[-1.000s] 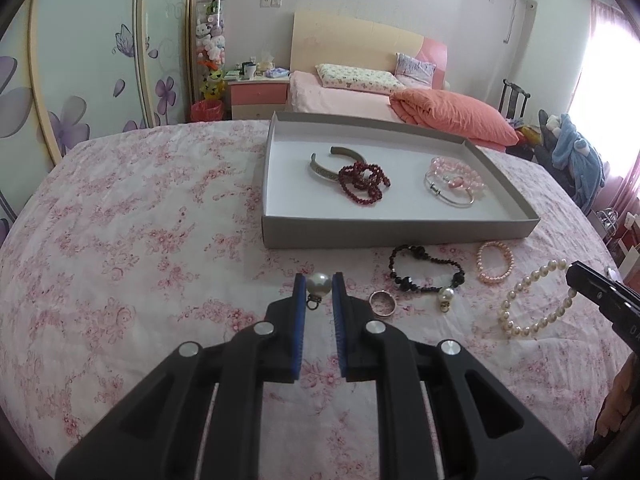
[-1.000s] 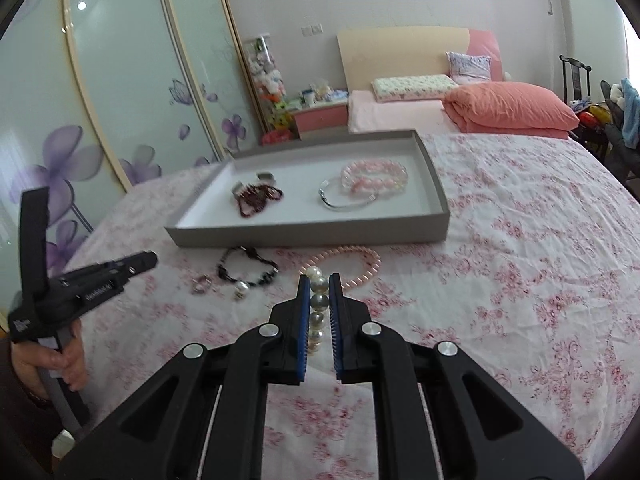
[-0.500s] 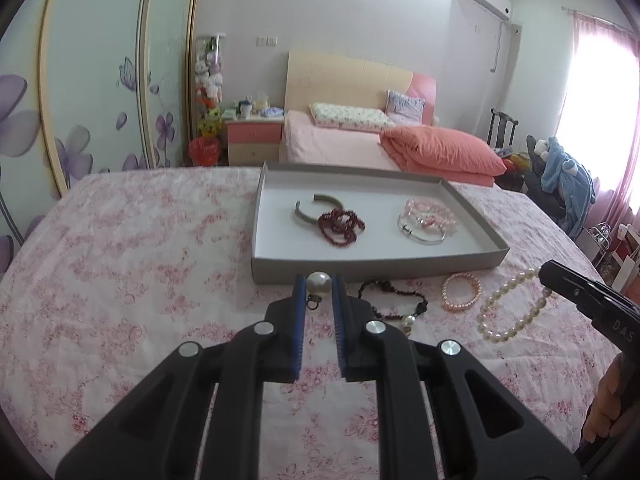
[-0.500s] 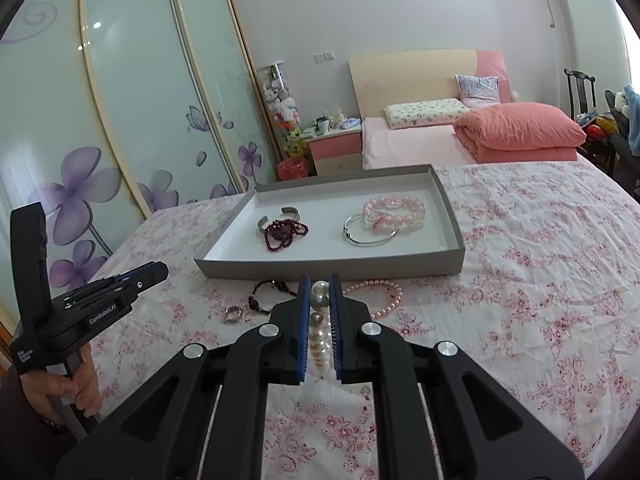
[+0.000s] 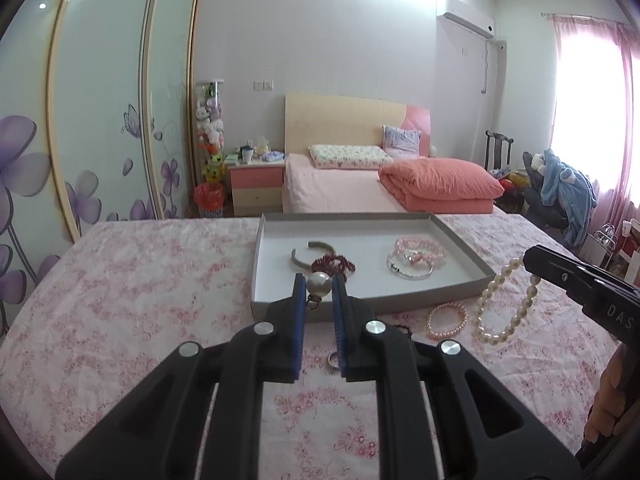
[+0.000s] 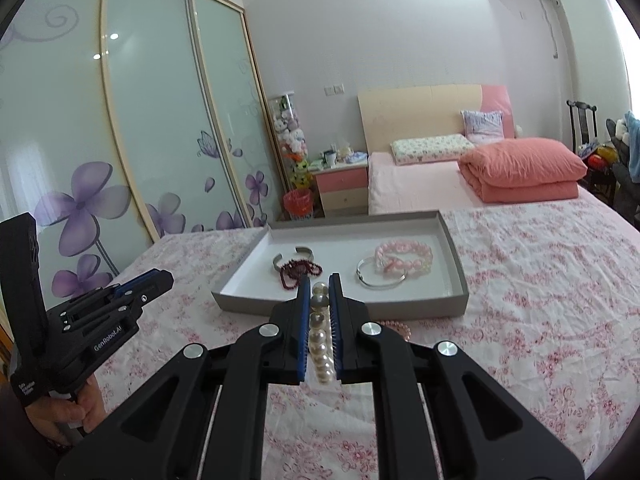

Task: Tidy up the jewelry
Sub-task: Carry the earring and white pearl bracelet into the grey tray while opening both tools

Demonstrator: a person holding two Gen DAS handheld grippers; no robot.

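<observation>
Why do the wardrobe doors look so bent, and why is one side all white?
Left wrist view: the fisheye lens bows the wardrobe doors, and the window is blown out by daylight. Right wrist view: the same bowing, with glare along its right edge; the pearl necklace in the tongs stays sharp.

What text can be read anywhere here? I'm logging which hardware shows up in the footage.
"GenRobot.AI": white print on the side of the left hand-held gripper, seen from the right wrist view.
"DAS": partial white letters on the body of the right hand-held gripper, cut off at the frame edge in the left wrist view.
Small white print on the left gripper's handle: too small to read.
Nothing readable on the tray or jewelry.
</observation>
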